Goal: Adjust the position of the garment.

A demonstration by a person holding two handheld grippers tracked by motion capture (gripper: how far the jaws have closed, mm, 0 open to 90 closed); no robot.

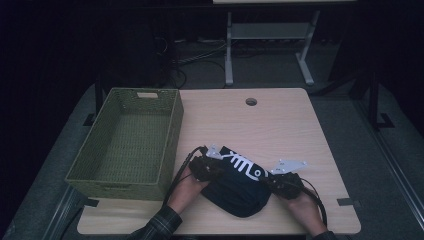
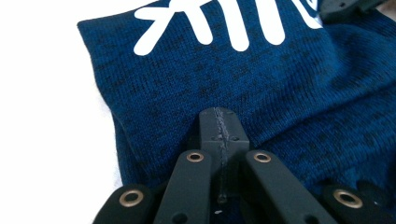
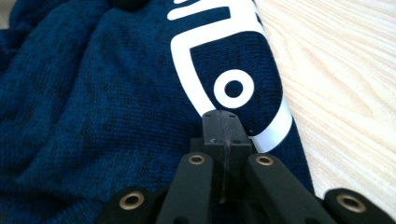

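Observation:
A folded dark blue knit garment [image 1: 240, 186] with white lettering lies on the wooden table [image 1: 235, 125] near its front edge. My left gripper [image 1: 218, 172] is at the garment's left end, my right gripper [image 1: 271, 182] at its right end, each held in a hand. In the left gripper view the jaws [image 2: 219, 116] are pressed together, tips resting on the blue fabric [image 2: 289, 88] below the white print. In the right gripper view the jaws [image 3: 222, 119] are likewise together, tips on the cloth [image 3: 93, 102] beside a white ring in the print. No cloth shows between either pair.
An empty green woven basket [image 1: 172, 131] stands on the left part of the table, close to my left hand. A cable hole [image 1: 251, 101] sits near the far edge. Bare wood [image 3: 341, 70] lies right of the garment. A desk frame stands on the floor beyond.

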